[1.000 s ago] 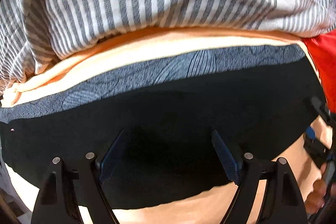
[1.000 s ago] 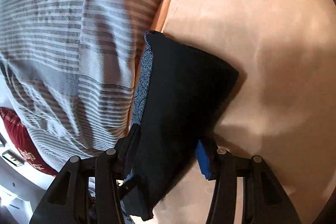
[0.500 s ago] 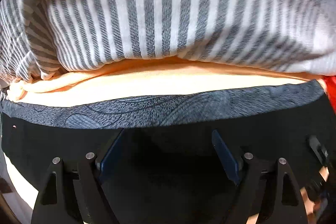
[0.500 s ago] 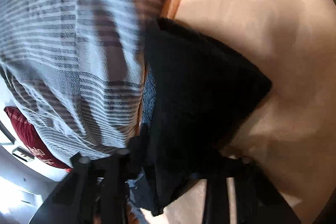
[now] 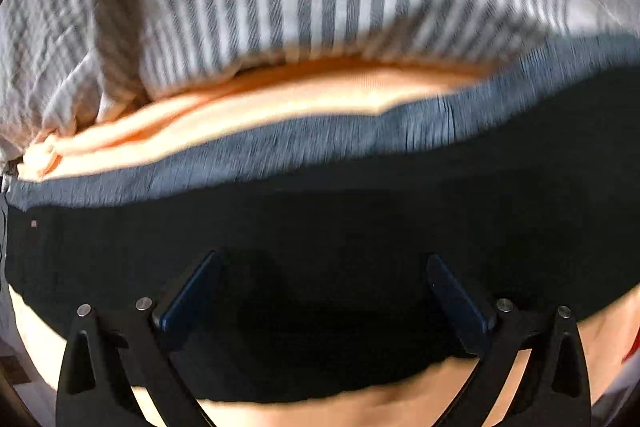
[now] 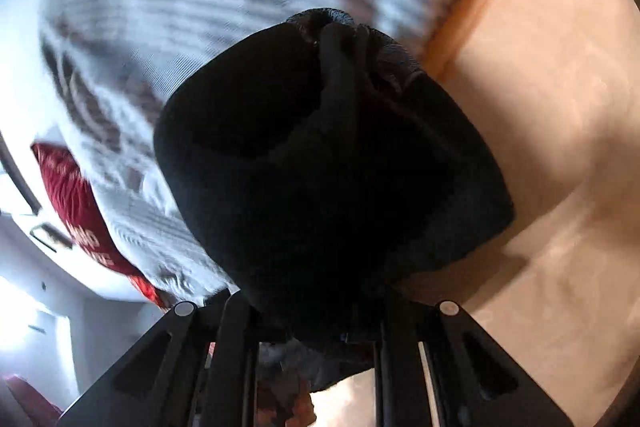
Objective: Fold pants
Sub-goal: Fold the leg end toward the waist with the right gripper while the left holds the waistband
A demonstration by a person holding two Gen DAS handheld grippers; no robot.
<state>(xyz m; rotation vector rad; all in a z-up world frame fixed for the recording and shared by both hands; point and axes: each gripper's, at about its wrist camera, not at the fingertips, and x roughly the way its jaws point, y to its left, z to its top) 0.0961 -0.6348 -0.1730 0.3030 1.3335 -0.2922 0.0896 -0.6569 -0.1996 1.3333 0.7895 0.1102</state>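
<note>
Closest to me, my right claw (image 6: 320,311) has just been closing and now pinches a bunched fold of the black pants (image 6: 332,163), lifted off the peach bed sheet (image 6: 540,147). Meanwhile my left claw (image 5: 320,291) has just been opening and points down with its blue pads (image 5: 188,291) spread wide, gripping nothing, above the flat black pants (image 5: 280,227) that lie across the sheet (image 5: 256,115). Beyond the pants' grey patterned edge (image 5: 280,155) is a strip of peach sheet, then a rumpled grey-and-white striped blanket (image 5: 320,3); a red pillow (image 6: 76,195) lies farther off.
</note>
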